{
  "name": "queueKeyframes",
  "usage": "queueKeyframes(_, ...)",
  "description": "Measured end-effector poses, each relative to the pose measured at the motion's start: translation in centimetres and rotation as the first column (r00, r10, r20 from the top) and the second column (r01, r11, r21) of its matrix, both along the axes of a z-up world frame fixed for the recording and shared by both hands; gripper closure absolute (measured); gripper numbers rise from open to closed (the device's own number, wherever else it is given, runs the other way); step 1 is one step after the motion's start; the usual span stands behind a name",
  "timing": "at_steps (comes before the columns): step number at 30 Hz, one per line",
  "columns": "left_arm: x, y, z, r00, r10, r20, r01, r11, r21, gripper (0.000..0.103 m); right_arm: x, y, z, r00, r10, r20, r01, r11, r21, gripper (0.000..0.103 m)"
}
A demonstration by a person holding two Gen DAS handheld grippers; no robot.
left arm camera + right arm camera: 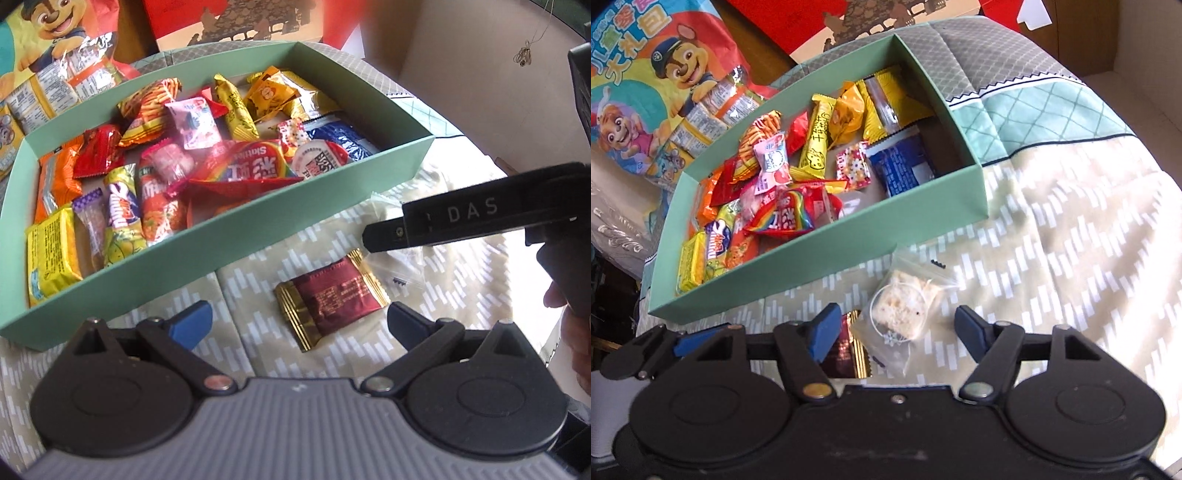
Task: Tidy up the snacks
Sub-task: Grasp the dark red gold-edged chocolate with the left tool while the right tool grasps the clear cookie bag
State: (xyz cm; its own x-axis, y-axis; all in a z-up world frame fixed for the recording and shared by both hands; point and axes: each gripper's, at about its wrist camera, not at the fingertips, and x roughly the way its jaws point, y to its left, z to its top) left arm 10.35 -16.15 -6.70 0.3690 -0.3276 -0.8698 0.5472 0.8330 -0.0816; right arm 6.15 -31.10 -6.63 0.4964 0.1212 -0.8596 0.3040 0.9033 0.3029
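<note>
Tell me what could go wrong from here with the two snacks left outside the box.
1. The clear packet sits between the right gripper's open fingers; its rice-cake-like contents might crumble if squeezed hard.
2. The dark red packet lies right beside it, partly under the left finger in the right wrist view, so it could get pinched too.
3. The left gripper is aimed at that red packet, so the two grippers may collide.

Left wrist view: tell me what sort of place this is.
Probably a home, perhaps a bed or sofa: a patterned quilt under a green snack box, a cartoon gift bag behind.
</note>
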Motion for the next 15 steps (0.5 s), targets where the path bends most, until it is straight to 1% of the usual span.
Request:
queueKeyframes(2, 0.2, 0.1, -0.4, 1.000, 0.002, -0.007, -0.002, 1.000, 0.007, 0.000, 0.4, 1.1, 0.0, 1.000, 0.023, 0.014, -0.022, 0.998, -0.055, 0.035)
queueKeyframes(4, 0.4, 0.1, -0.6, 1.000, -0.002, -0.010, 0.002, 1.000, 0.013, 0.000, 0.6, 2.2, -0.3, 0.998, 0.061, 0.026, -0.058, 0.990, -0.127, 0.049)
queueKeyframes(5, 0.4, 0.0, -0.8, 1.000, -0.004, -0.010, 0.005, 1.000, 0.015, 0.000, 0.6, 2.6, -0.3, 0.996, 0.089, 0.028, -0.083, 0.984, -0.159, 0.066)
queueKeyframes(7, 0.5, -0.2, -1.0, 1.000, -0.013, -0.009, 0.014, 1.000, 0.021, 0.000, 0.4, 2.6, -0.3, 0.991, 0.132, 0.029, -0.125, 0.976, -0.176, 0.068)
queueKeyframes(8, 0.6, -0.4, -1.1, 1.000, -0.020, -0.007, 0.020, 0.999, 0.026, 0.000, 0.3, 2.3, -0.2, 0.990, 0.139, 0.030, -0.132, 0.977, -0.169, 0.070)
queueKeyframes(10, 0.7, -1.0, -1.2, 0.999, -0.048, 0.005, 0.048, 0.998, 0.044, 0.000, 0.0, 1.4, -0.1, 0.991, 0.126, 0.037, -0.119, 0.980, -0.158, 0.070)
queueKeyframes(13, 0.6, -2.4, -1.4, 0.992, -0.120, 0.043, 0.116, 0.990, 0.084, 0.000, -0.6, -0.5, -0.2, 0.993, 0.101, 0.057, -0.094, 0.989, -0.116, 0.070)
queueKeyframes(15, 0.3, -3.3, -1.6, 0.981, -0.181, 0.072, 0.172, 0.978, 0.116, 0.002, -0.8, -1.1, -0.3, 0.993, 0.099, 0.062, -0.092, 0.991, -0.101, 0.070)
